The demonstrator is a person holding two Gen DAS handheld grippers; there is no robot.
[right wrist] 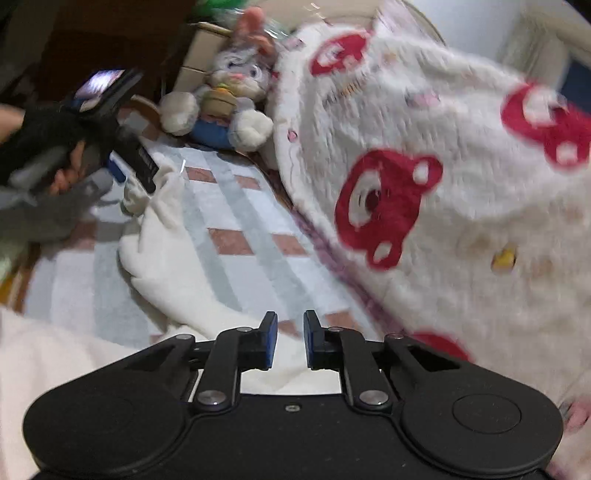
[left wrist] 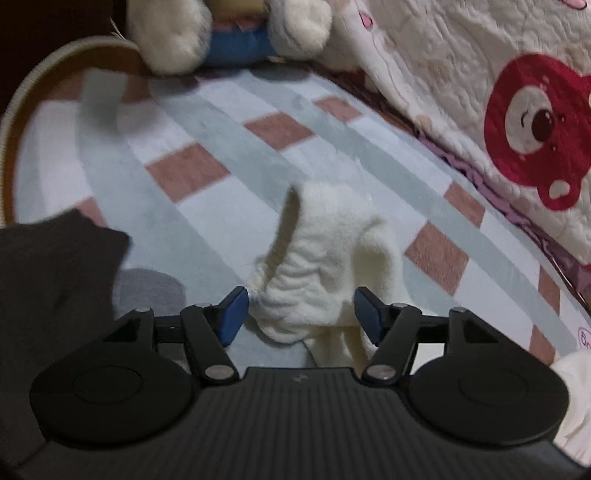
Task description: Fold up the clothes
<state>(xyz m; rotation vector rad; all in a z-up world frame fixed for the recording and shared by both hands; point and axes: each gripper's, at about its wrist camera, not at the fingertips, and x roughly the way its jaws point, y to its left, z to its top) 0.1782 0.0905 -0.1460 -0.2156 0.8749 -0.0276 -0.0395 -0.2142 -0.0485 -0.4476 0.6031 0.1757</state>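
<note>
A cream fleece garment (left wrist: 325, 258) lies on the checked bed sheet (left wrist: 207, 122). Its sleeve cuff sits between the wide-apart blue pads of my left gripper (left wrist: 300, 312), which is open around it. In the right wrist view the same garment (right wrist: 166, 258) stretches from the left gripper (right wrist: 122, 173), held by a hand at the far left, down towards my right gripper (right wrist: 290, 341). The right gripper's pads stand a narrow gap apart with nothing between them, above the garment's near end.
A fluffy white blanket with red bears (right wrist: 443, 192) is heaped along the right side. A plush rabbit (right wrist: 229, 96) sits at the head of the bed, also in the left wrist view (left wrist: 229, 33). Dark cloth (left wrist: 48, 280) lies at the left.
</note>
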